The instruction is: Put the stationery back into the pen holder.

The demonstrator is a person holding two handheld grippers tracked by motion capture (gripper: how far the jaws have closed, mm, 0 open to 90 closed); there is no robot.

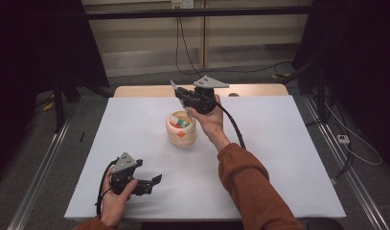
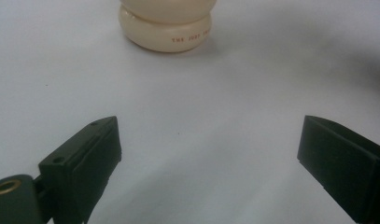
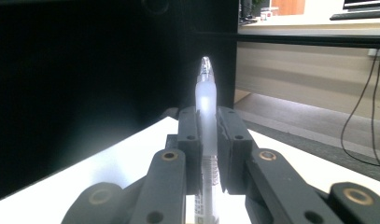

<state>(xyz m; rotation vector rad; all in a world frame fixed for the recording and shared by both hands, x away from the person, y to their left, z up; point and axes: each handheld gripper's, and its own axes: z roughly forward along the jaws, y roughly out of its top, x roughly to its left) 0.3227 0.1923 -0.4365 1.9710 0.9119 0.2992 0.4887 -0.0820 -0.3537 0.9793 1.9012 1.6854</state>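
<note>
Jaws of the right gripper (image 3: 207,154) were pinched on a clear pen (image 3: 206,100), its frosted barrel upright between them, the tip poking past their ends and the spring showing below. In the high view the right gripper (image 1: 179,96) was held in the air above the far half of the tabletop (image 1: 279,158), just past a cream holder cup (image 1: 181,128) at about its 12 o'clock, with the right hand (image 1: 207,117) at the cup's 2 o'clock. The cup stood near the tabletop's centre and already held a few coloured items, orange and teal among them; what they were could not be told. Jaws of the left gripper (image 2: 206,168) were spread wide with nothing between them. It was held low near the front left corner, at about 7 o'clock from the cup and well apart from it, its hand (image 1: 117,201) gripping the body. The left gripper view looked straight at the cup's rounded base (image 2: 165,32). Judged step: pen in transit, carried, not yet placed. Whether it was on its way into the cup or out of it could not be settled. If the cup was the goal, the next move would call for bringing the pen over the cup's mouth, tipping it near vertical, lowering it among the contents, then parting the jaws. Risk noted: the light cup could be nudged over, and the left gripper stood free to steady it.
</note>
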